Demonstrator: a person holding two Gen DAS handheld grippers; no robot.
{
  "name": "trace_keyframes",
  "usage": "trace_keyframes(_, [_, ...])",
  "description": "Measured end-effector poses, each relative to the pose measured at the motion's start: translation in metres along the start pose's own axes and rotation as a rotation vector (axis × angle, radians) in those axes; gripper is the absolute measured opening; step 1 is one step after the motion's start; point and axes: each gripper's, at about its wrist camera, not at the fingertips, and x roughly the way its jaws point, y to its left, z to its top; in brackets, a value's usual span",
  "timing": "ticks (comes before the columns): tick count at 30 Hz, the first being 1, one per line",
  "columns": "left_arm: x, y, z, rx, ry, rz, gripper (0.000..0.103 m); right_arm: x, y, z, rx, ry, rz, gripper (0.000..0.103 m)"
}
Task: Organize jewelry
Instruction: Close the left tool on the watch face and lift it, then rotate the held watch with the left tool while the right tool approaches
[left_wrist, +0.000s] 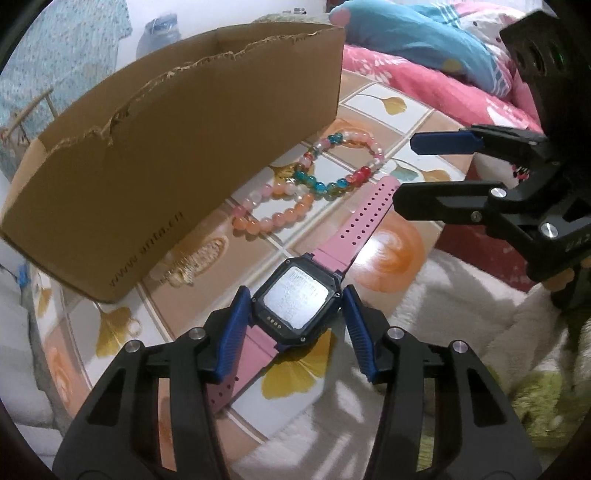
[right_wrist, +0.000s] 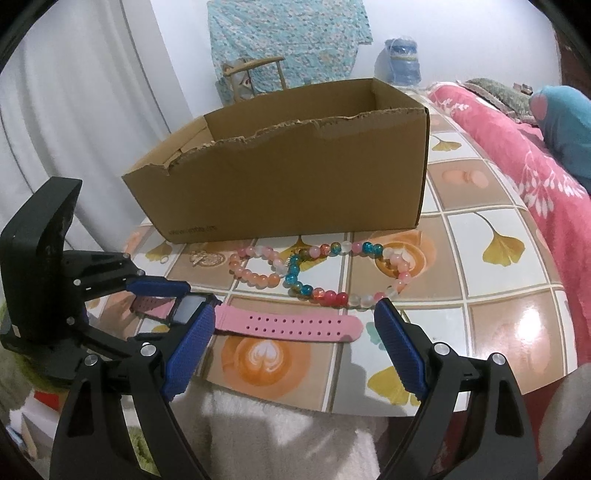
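A pink-strapped watch (left_wrist: 295, 301) with a dark square face lies on the tiled table (left_wrist: 384, 99). My left gripper (left_wrist: 295, 304) is open, its blue pads on either side of the watch face, close to it. The watch strap also shows in the right wrist view (right_wrist: 288, 326). A multicoloured bead bracelet (left_wrist: 364, 173) and a peach bead bracelet (left_wrist: 275, 218) lie beyond the watch, in front of the open cardboard box (left_wrist: 177, 147). My right gripper (right_wrist: 295, 332) is open and empty above the strap's free end. It shows in the left wrist view (left_wrist: 417, 170) at the right.
A small gold trinket (right_wrist: 201, 258) lies by the box's front left corner. The box (right_wrist: 295, 184) has a torn front rim. A pink floral quilt (right_wrist: 535, 166) lies right of the table. A white fluffy cover (right_wrist: 277, 435) hangs below the table's near edge.
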Motion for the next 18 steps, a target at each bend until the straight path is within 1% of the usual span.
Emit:
trace_keyframes(4, [-0.006, 0.004, -0.005, -0.094, 0.01, -0.093, 0.049, -0.009, 0.002, -0.005, -0.013, 0.003, 0.029, 0.085])
trace_keyframes(11, [-0.004, 0.02, -0.007, -0.245, 0.044, -0.247, 0.049, -0.025, 0.005, -0.014, -0.041, 0.013, 0.067, 0.085])
trace_keyframes(14, [-0.001, 0.028, -0.006, -0.288, 0.062, -0.303, 0.049, -0.026, 0.004, -0.016, -0.023, 0.033, 0.1, 0.085])
trace_keyframes(15, [0.0, 0.032, -0.007, -0.305, 0.069, -0.326, 0.049, -0.026, 0.002, -0.017, -0.004, 0.043, 0.123, 0.085])
trace_keyframes(17, [0.004, 0.038, -0.006, -0.335, 0.082, -0.365, 0.049, -0.024, 0.0, -0.018, 0.025, 0.057, 0.15, 0.076])
trace_keyframes(18, [0.005, 0.041, -0.006, -0.352, 0.089, -0.386, 0.049, -0.023, 0.0, -0.019, 0.034, 0.058, 0.152, 0.075])
